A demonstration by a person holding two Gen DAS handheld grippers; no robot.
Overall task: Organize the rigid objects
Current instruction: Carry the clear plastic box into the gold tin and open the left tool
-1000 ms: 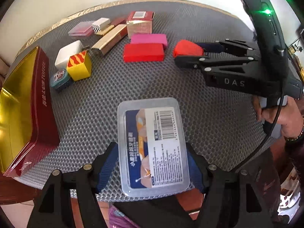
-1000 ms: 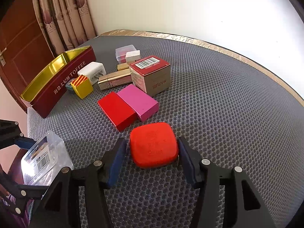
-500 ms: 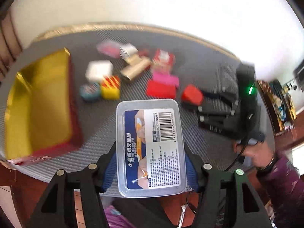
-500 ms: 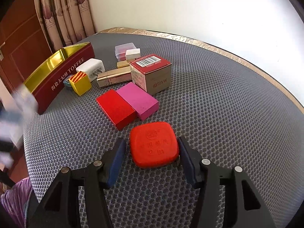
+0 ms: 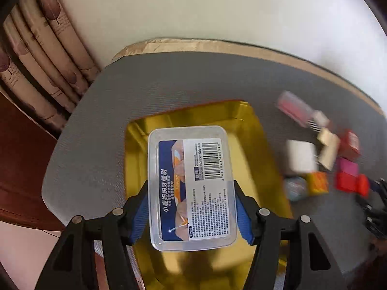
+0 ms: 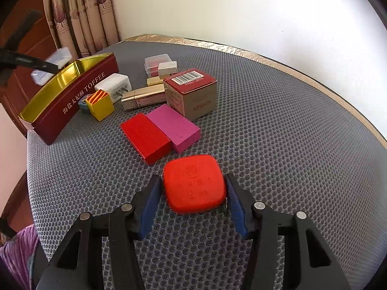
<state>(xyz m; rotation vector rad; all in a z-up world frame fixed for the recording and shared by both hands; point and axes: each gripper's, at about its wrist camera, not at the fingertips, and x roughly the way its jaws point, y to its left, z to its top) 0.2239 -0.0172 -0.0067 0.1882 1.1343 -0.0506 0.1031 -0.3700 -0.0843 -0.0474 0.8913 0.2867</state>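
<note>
- Two grippers are busy at once; the step in hand looks like carrying items to the toffee tin (image 6: 72, 101), which stands open at the far left of the grey mat (image 6: 278, 133).
- The left gripper (image 5: 191, 207) has its blue pads clamped on the long sides of a clear plastic box (image 5: 192, 183) with a barcode label, held in the air directly above the tin's gold interior (image 5: 261, 145).
- Next for that hand, as I judge it: lower the box until it sits flat on the tin floor, then spread the fingers. The box is long, so it should stay lined up with the tin's length.
- Near the middle, a red block (image 6: 145, 137) and a pink block (image 6: 174, 126) lie touching, with a carton (image 6: 191, 91) just beyond.
- At the near right, the right gripper (image 6: 193, 193) straddles a rounded red case (image 6: 193, 186) resting on the mat; its jaws are closing, the right pad about touching, the left a sliver off.
- That hand next needs a firm squeeze, then a lift.
</note>
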